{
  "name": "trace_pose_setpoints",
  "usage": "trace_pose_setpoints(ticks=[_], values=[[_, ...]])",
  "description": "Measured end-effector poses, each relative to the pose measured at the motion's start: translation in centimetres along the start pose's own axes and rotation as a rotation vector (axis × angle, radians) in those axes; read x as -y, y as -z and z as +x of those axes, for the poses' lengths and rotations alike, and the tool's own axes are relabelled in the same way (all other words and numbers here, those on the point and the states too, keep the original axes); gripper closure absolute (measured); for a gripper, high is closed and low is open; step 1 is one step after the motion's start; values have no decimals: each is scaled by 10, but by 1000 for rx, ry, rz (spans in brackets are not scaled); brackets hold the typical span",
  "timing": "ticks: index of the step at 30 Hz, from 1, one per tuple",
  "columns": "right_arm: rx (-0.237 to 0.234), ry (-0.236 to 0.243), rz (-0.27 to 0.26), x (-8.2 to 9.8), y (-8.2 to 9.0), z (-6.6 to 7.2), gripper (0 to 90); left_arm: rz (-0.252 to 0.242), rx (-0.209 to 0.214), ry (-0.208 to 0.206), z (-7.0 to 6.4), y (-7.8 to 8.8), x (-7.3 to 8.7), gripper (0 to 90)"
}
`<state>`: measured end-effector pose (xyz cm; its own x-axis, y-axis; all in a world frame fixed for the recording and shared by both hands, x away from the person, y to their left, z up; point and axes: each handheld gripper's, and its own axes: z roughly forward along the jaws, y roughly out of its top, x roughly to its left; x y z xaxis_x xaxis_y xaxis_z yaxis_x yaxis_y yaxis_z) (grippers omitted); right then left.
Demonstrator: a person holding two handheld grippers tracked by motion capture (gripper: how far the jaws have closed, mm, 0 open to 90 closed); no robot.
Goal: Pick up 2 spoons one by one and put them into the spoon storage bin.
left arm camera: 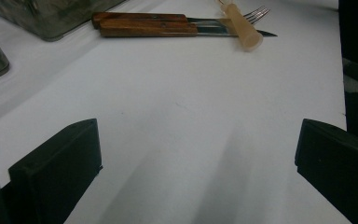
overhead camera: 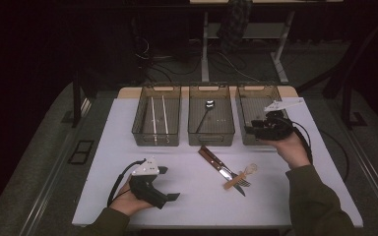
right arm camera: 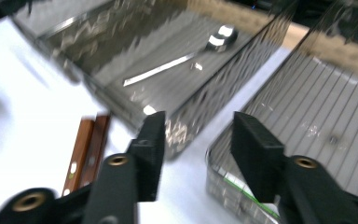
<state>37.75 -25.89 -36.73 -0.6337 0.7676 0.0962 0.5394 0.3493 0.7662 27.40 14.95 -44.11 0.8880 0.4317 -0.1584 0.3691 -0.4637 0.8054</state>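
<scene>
On the white table [overhead camera: 187,196] lie a knife and a fork with brown wooden handles [overhead camera: 210,159], crossed by a utensil with a pale beige handle [overhead camera: 236,180]. In the left gripper view the wooden handles [left arm camera: 144,25] and the beige handle [left arm camera: 243,29] lie ahead of the jaws. My left gripper [overhead camera: 169,183] rests low at the front left of the table, open and empty [left arm camera: 198,154]. My right gripper [overhead camera: 250,130] hovers at the near left corner of the right bin [overhead camera: 258,88], open with nothing between its fingers [right arm camera: 198,122].
Three smoky see-through bins stand in a row at the back. The left bin [overhead camera: 156,139] holds two thin white sticks [overhead camera: 158,114]. A metal spoon [overhead camera: 204,114] lies in the middle bin [overhead camera: 211,139], also seen as the spoon [right arm camera: 177,63]. The right bin's ribbed floor [right arm camera: 317,107] looks bare.
</scene>
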Motion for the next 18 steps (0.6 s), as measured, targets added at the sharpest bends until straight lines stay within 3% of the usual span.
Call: trace_pose_setpoints(ticks=[6,10,18], values=[[-29,14,49,27,-1,2,804,8,6,1,0,-2,0,0],[-48,35,83,34,-1,8,892,8,6,1,0,-2,0,0],[-100,105,164,50,-11,29,892,4,5,-4,-1,0,0,0]])
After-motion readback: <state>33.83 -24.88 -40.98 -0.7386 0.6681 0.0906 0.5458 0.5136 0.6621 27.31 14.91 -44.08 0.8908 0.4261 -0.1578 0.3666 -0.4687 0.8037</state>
